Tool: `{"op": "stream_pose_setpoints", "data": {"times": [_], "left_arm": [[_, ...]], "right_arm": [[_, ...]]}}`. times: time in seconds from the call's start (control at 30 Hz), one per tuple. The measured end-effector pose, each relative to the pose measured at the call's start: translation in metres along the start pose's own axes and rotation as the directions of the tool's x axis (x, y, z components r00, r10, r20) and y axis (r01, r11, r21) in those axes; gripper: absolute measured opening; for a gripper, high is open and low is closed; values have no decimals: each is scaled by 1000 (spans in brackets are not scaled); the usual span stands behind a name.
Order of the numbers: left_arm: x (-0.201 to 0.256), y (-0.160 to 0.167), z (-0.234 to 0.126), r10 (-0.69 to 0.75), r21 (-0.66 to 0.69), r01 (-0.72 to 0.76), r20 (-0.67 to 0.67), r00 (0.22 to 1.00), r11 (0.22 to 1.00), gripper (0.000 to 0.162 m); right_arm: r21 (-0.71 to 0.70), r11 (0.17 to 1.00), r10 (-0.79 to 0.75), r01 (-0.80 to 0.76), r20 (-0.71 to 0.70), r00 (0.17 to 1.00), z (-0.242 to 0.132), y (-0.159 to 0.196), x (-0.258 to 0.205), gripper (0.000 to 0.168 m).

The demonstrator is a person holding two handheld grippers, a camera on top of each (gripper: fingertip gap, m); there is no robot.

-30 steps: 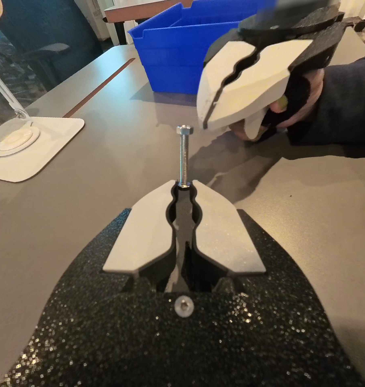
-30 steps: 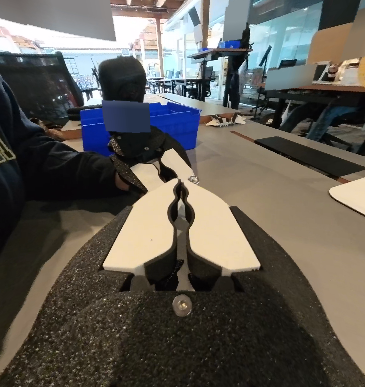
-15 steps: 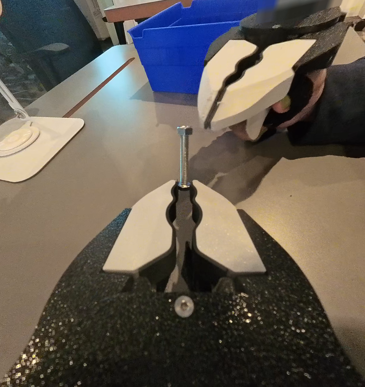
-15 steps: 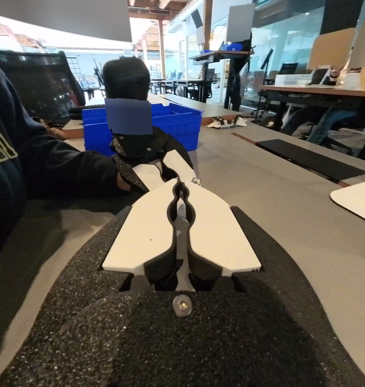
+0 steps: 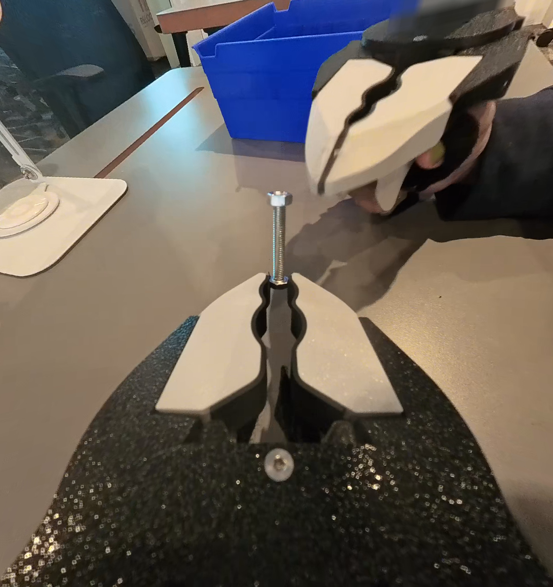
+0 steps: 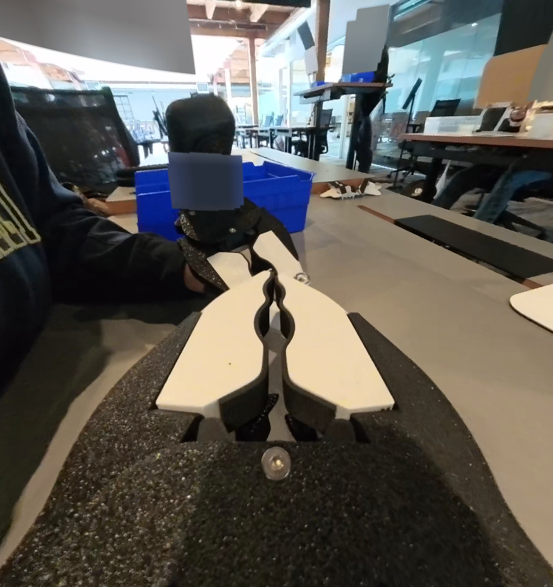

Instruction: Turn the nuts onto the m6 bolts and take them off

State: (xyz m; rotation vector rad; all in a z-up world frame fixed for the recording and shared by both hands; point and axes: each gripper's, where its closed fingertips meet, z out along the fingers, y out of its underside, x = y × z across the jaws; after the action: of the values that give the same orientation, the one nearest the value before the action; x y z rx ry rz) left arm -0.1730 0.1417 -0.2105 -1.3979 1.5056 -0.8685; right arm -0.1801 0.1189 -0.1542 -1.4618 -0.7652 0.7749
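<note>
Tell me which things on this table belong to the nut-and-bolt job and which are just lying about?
In the job:
- bolt, held out by the left gripper
- nut, at those fingertips
- right gripper, shut, beside the bolt head

Lying about:
- blue bin
- white lamp base
- black mat

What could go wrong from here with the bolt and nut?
1. The left gripper pinches only the nut at its very tips, so the long bolt sticking out could lever loose or tilt.
2. The right gripper is shut and off to the side of the bolt head; coming in shut, it may knock the bolt instead of gripping it.
</note>
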Motion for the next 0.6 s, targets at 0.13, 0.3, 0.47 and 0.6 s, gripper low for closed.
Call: {"op": "stream_pose_setpoints", "data": {"times": [0.13, 0.3, 0.47, 0.6], "left_arm": [[0, 0, 0, 0, 0, 0, -1, 1000, 1000, 10], [0, 0, 0, 0, 0, 0, 0, 1000, 1000, 10], [0, 0, 0, 0, -2, 0, -2, 1000, 1000, 10], [0, 0, 0, 1, -3, -1, -2, 1000, 1000, 10]], "right_arm": [[13, 1000, -25, 27, -98, 995, -2, -2, 13, 10], [-32, 999, -27, 23, -117, 993, 3, 6, 15, 18], [-35, 999, -24, 23, -24, 999, 1, 5, 3, 1], [-8, 1000, -28, 27, -82, 996, 0, 1, 10, 10]]}}
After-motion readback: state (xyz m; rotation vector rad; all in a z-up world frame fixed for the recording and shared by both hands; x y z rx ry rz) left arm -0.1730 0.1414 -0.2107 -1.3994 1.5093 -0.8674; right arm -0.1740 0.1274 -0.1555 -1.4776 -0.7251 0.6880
